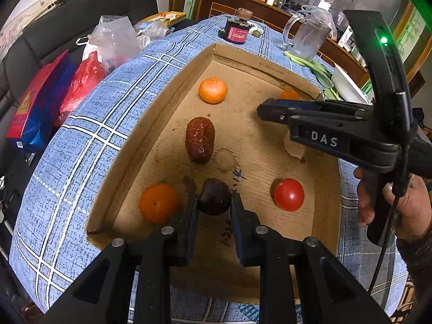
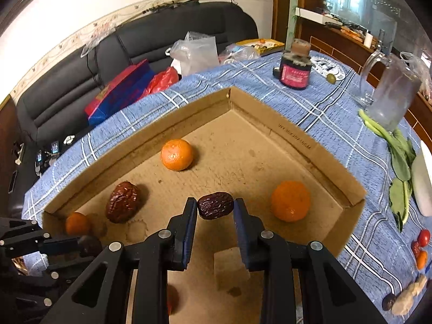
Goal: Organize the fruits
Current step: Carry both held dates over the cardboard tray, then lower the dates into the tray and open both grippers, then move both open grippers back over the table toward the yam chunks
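Observation:
A shallow cardboard box (image 1: 151, 124) (image 2: 310, 145) lies on the blue checked tablecloth. My left gripper (image 1: 214, 198) is shut on a dark purple round fruit (image 1: 214, 195) just above the box floor, between an orange (image 1: 158, 202) and a red tomato (image 1: 288, 194). A wrinkled red date (image 1: 199, 139) (image 2: 122, 201) and another orange (image 1: 212, 89) (image 2: 176, 154) lie farther in. My right gripper (image 2: 215, 205) (image 1: 260, 111) is shut on a small dark red date (image 2: 215, 205), held over the box left of a third orange (image 2: 290, 200) (image 1: 289, 94).
A dark jar (image 1: 237, 31) (image 2: 294, 67), a glass pitcher (image 1: 306, 36) (image 2: 388, 94) and green leaves (image 2: 397, 156) stand beyond the box. Small fruits and a ginger piece (image 2: 410, 294) lie at the right table edge. Bags (image 1: 81, 81) sit on a black sofa (image 2: 135, 54).

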